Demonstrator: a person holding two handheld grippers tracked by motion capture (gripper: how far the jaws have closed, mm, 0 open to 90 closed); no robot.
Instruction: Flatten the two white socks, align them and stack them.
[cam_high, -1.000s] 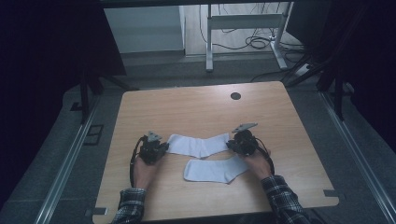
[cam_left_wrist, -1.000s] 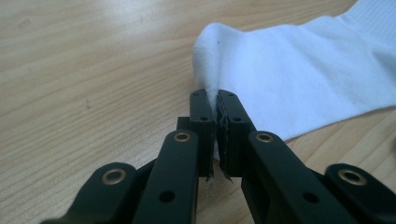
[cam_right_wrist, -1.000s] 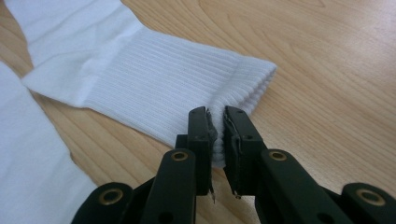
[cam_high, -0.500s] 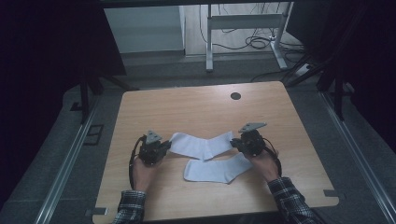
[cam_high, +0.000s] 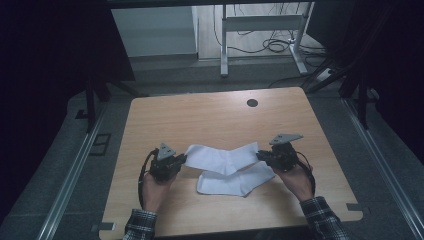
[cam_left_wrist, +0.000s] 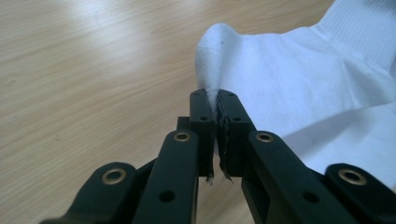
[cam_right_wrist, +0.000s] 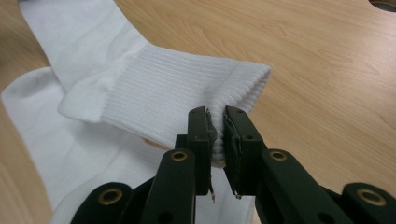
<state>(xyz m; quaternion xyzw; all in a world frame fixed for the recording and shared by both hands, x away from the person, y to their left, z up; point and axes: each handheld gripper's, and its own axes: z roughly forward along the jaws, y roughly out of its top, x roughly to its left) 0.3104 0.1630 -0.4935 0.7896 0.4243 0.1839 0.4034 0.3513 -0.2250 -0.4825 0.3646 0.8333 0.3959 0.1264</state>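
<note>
The upper sock (cam_high: 222, 158) hung stretched between my grippers: left gripper (cam_left_wrist: 214, 122) pinched shut on its toe, right gripper (cam_right_wrist: 216, 135) clamped on its cuff. Such thin bites could slip, I judged, dropping it crooked onto the lower sock (cam_high: 231, 182) beneath.

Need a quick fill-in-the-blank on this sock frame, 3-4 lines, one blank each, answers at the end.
1. The left tool is shut on the ____ end of the upper sock.
2. The right tool pinches that sock's ribbed ____.
3. A second sock lies flat on the ____, nearer the person.
4. Both socks are ____ in colour.

Missing words: toe; cuff; table; white
</note>
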